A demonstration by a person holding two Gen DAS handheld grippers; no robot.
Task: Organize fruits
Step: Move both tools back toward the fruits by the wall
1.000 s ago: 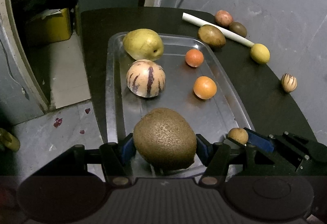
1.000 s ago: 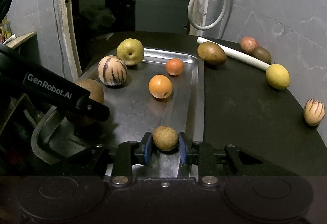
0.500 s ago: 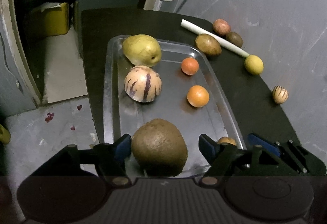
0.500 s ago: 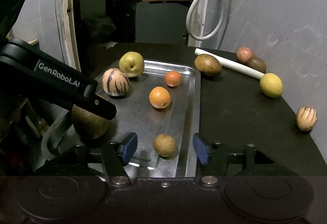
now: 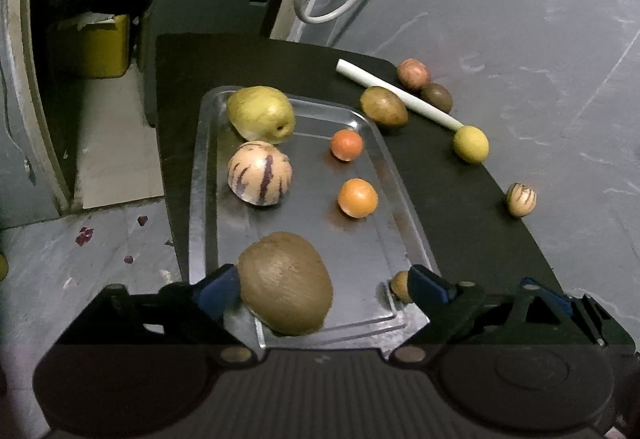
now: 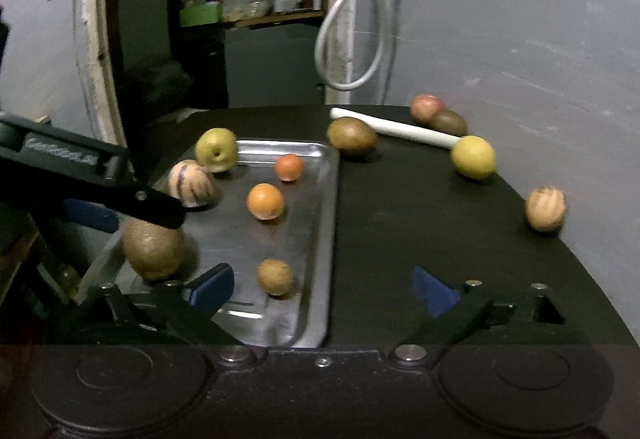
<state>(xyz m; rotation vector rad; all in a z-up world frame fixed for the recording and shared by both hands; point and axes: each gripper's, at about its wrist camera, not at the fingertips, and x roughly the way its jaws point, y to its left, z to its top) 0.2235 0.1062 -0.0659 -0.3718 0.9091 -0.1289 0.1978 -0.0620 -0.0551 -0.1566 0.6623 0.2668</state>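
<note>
The left gripper (image 5: 320,285) is built of matte black angular links, with blue pads (image 5: 218,289) fitted on the fingers. The right gripper (image 6: 324,285) is made alike; silver screws are seen at 5 and 7 o'clock on its ribbed black housing.

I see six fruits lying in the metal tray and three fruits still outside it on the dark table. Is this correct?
Not quite. The metal tray does hold six fruits, but five remain on the dark table, not three: a brown oval fruit, a reddish one, a dark one, a yellow one and a small striped one. The right wrist view shows it.
</note>
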